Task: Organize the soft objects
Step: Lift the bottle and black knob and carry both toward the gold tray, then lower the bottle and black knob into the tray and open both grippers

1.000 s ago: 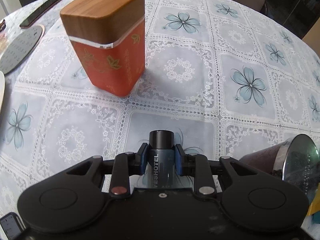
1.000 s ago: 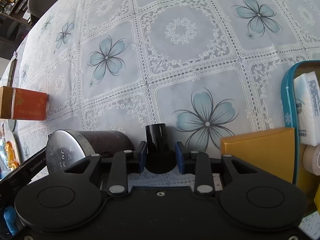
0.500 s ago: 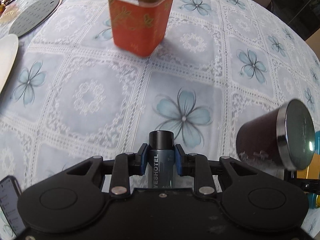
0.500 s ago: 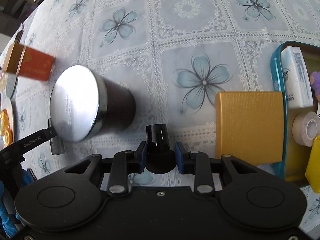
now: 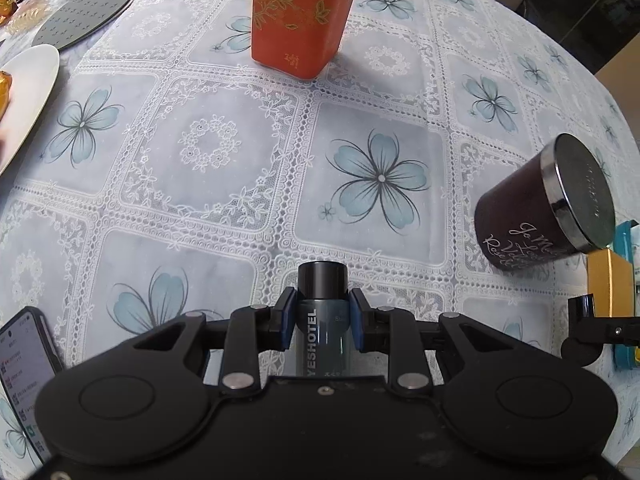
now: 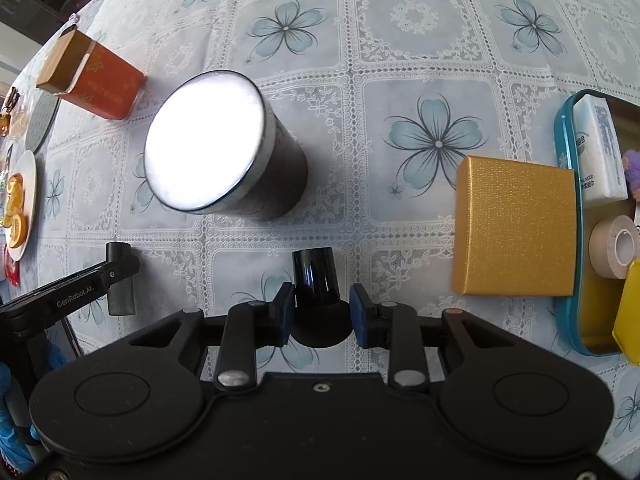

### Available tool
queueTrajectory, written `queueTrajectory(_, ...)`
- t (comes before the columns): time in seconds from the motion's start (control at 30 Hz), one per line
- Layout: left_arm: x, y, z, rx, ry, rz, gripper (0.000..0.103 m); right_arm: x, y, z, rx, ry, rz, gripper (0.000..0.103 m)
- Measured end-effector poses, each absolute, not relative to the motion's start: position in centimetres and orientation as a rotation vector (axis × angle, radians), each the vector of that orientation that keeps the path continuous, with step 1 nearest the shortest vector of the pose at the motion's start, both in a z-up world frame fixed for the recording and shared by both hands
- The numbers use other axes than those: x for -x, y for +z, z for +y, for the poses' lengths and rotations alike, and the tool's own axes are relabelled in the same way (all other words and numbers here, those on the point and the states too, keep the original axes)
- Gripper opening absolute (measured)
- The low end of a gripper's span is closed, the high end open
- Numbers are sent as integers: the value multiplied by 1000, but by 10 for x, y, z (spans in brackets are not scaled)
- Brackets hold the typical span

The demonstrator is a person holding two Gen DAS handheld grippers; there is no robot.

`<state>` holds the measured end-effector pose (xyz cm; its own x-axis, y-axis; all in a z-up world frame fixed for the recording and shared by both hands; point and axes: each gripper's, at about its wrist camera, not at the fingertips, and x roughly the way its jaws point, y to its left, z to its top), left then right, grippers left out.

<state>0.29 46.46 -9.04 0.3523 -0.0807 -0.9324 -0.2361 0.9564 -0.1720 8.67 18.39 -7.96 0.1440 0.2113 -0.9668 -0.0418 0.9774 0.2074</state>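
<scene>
My left gripper (image 5: 322, 322) is shut on a grey-blue YESHOTEL bottle with a black cap (image 5: 321, 312), held above the flowered tablecloth. It also shows in the right wrist view (image 6: 120, 280) at the left. My right gripper (image 6: 318, 312) is shut on a black bottle (image 6: 316, 280), cap pointing forward. A teal tray (image 6: 566, 160) at the right holds a white tissue pack (image 6: 598, 152), a tape roll (image 6: 614, 246), a yellow item and a purple soft thing at the edge.
A dark candle jar with a metal lid (image 6: 216, 148) (image 5: 548, 208) stands ahead. A gold box (image 6: 514, 226) sits beside the tray. An orange tin with a wooden lid (image 5: 304, 12) stands farther back. A phone (image 5: 24, 364), a white plate (image 5: 24, 92) and a dark mat (image 5: 84, 12) lie left.
Both grippers have risen and pulled back from the table, still holding their bottles. The orange tin and the candle jar now sit farther ahead in both views.
</scene>
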Motion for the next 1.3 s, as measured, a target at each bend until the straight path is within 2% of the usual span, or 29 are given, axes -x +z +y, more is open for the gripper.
queueTrajectory(0.33,7,-71,447,275,100,1230,24,-67,-72,178,-181,225,1400,31)
queueTrajectory(0.67,14,-33,362,190,22,1201,24,-43,-42,141,-201,300,1305,31)
queueTrajectory(1.03,3,-6,209,121,-98,1151,24,-11,13,-19,-332,175,1087,32)
queueTrajectory(1.3,-19,12,100,97,-188,1103,24,-4,16,-139,-417,-23,1008,32)
